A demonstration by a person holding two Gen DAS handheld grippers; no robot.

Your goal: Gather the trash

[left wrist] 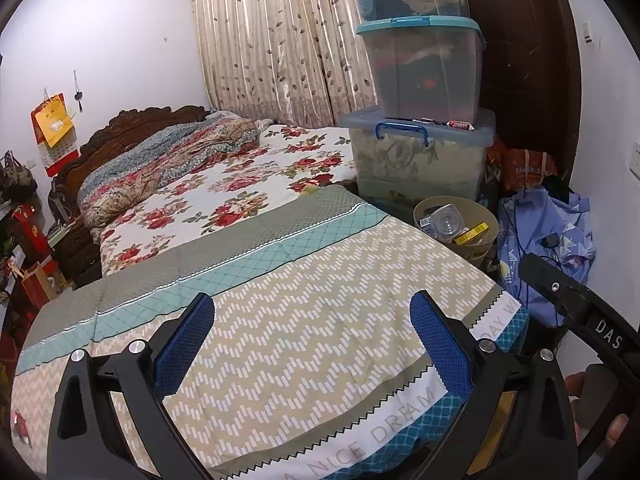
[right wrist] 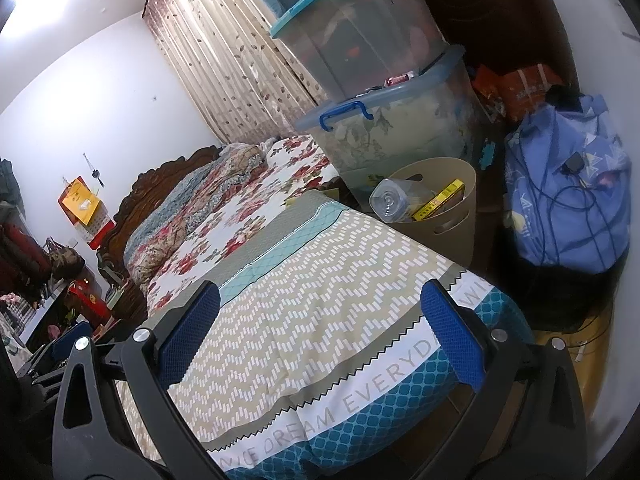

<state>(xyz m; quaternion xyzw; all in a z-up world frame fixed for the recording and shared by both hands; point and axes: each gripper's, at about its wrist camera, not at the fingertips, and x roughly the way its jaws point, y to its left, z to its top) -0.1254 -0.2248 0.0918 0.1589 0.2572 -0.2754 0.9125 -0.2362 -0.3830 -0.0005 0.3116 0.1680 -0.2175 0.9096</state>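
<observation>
**Both claws empty over the bed, trash already in the bin**

Above the foot of the bed, we hold our left gripper (left wrist: 312,344) with its blue-padded jaws spread wide and nothing between them. Our right gripper (right wrist: 320,340) hangs the same way, jaws apart and empty, over the zigzag-patterned blanket (left wrist: 304,312). Part of the right tool also shows at the edge of the left wrist view, so our two hands seem to be close together.

Beyond the blanket's far corner, on the floor beside the bed, stands a beige wastebasket (right wrist: 460,216). Inside it lie a clear plastic bottle (right wrist: 394,200) on its side and a yellow box (right wrist: 440,200), with other scraps we cannot make out. We judge these to be collected trash, dropped in a bin placed within easy reach of the bed.

Behind the bin rise stacked storage boxes (left wrist: 424,72), and to its right sits a blue cloth bundle (right wrist: 568,200) with a dark cable draped over it. No loose trash shows on the blanket under our claws.
</observation>
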